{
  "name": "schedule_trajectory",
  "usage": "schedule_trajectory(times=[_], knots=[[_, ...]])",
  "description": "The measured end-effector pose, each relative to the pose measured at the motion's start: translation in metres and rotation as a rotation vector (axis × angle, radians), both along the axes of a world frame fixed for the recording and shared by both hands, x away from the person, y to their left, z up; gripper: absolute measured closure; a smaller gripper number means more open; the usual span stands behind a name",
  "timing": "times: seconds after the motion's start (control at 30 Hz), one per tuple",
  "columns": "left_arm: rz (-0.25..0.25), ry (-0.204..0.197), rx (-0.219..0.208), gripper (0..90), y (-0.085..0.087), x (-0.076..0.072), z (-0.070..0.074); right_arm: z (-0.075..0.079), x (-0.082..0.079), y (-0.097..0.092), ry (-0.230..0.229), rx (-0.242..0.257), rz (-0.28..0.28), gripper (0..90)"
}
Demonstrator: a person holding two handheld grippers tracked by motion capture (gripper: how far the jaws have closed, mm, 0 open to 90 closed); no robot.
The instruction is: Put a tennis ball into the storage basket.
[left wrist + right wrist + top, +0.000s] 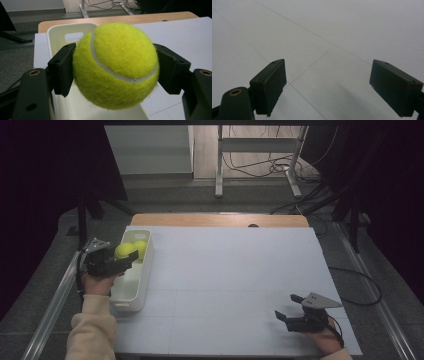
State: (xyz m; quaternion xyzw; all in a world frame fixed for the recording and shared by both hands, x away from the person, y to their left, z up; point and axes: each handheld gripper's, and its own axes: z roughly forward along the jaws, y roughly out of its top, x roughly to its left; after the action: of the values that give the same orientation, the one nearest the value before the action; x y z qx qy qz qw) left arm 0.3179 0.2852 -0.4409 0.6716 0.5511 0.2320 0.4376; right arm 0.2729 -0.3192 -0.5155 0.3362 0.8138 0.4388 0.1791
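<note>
The left gripper [126,260] is clamped on a ball [124,251], one black pad pressed into each side of the felt, as the left gripper view shows plainly with the ball [115,65] wedged between them and its white seam curving across the face towards the camera. What the coming move turns on is where that ball sits relative to the bin [131,292]: in the high view the ball hangs over the bin's far half, inside the line of its rim, just beside a second ball [141,248] that already lies at the far end. In the left gripper view the bin [61,32] runs away beneath the held ball, its long axis pointing roughly along the way the jaws face, with the handle slot in the far wall showing past the ball. So a release should drop the ball into the bin rather than onto the table [235,270], and probably against its neighbour; how high it hangs above the bin floor is hard to judge from these angles. The left hand is by far the nearer to the bin. The right gripper [288,311] rests well apart at the table's near right corner, jaws spread wide with nothing between them, only bare white tabletop [317,32] ahead.
</note>
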Motion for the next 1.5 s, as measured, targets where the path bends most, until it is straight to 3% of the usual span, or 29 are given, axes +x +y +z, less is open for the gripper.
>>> schedule_trajectory(times=[0.37, 0.67, 1.0, 1.17, 1.5], knots=[[0.005, 0.038, -0.001, 25.8, 0.0, 0.004, -0.003, 0.0, 0.0, 0.0, -0.001, 0.001, -0.012, 14.5], [0.01, 0.108, 0.034, 25.7, -0.003, 0.016, -0.005, 0.001, 0.0, -0.001, -0.003, 0.001, -0.011, 14.5], [-0.003, 0.212, 0.078, 25.7, -0.005, 0.03, -0.012, 0.0, 0.0, -0.001, -0.001, -0.003, -0.007, 14.5], [0.007, 0.248, 0.102, 25.7, -0.008, 0.035, -0.014, 0.0, 0.0, -0.001, -0.002, -0.004, -0.006, 14.5], [0.019, 0.292, 0.103, 25.6, -0.005, 0.037, -0.019, 0.0, 0.0, -0.001, 0.002, -0.006, -0.006, 14.5]])
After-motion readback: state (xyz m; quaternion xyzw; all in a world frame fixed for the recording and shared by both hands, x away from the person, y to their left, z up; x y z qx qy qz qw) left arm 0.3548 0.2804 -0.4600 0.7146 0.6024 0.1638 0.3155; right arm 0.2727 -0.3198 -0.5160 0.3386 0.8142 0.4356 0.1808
